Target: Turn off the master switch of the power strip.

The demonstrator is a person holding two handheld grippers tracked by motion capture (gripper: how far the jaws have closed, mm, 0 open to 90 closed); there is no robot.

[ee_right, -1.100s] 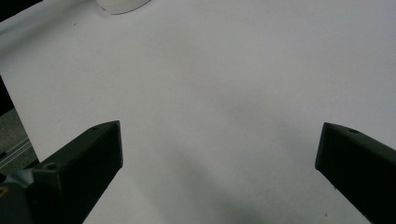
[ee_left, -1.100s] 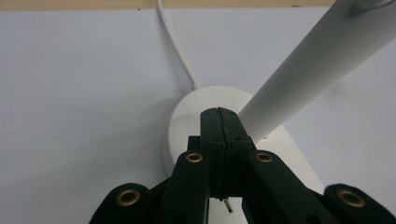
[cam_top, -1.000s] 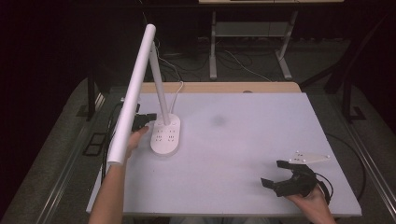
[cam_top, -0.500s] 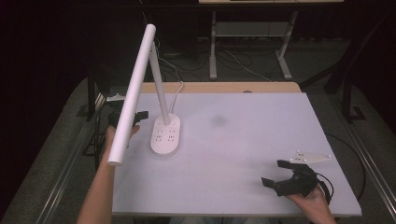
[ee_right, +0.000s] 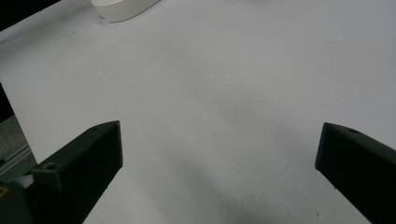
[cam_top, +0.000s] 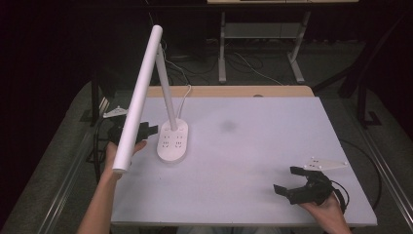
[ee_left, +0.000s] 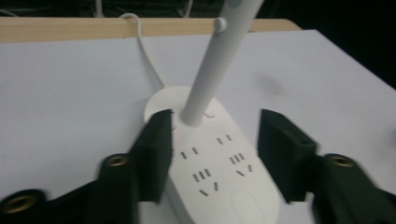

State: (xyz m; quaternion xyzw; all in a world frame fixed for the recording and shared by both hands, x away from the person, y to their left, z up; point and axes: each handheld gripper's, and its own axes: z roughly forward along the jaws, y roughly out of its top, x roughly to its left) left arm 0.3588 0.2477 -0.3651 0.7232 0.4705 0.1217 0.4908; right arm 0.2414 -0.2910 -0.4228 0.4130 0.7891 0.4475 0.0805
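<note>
White desk lamp (cam_top: 171,141) sits on the table (cam_top: 253,146) at approx 9 o'clock from centre. Its oval base carries socket slots, an upright stem rises from the far end, and a long tube head slants out toward 7 o'clock over the table's L edge. A white cord runs off the base toward 12.

L gripper (cam_top: 146,129) is just beside the base at its 9 o'clock, clear of it; jaws have just been opening and stand approx half apart with nothing gripped. In the left gripper view the base (ee_left: 212,163) lies between and beyond the two jaws, pads not pressing on it.

R gripper (cam_top: 290,180) rests in the hand near the table's 5 o'clock corner, well apart from the lamp, jaws wide open & empty. The right gripper view shows bare tabletop between its jaws, with the lamp base's edge (ee_right: 123,9) at 11 o'clock.
</note>
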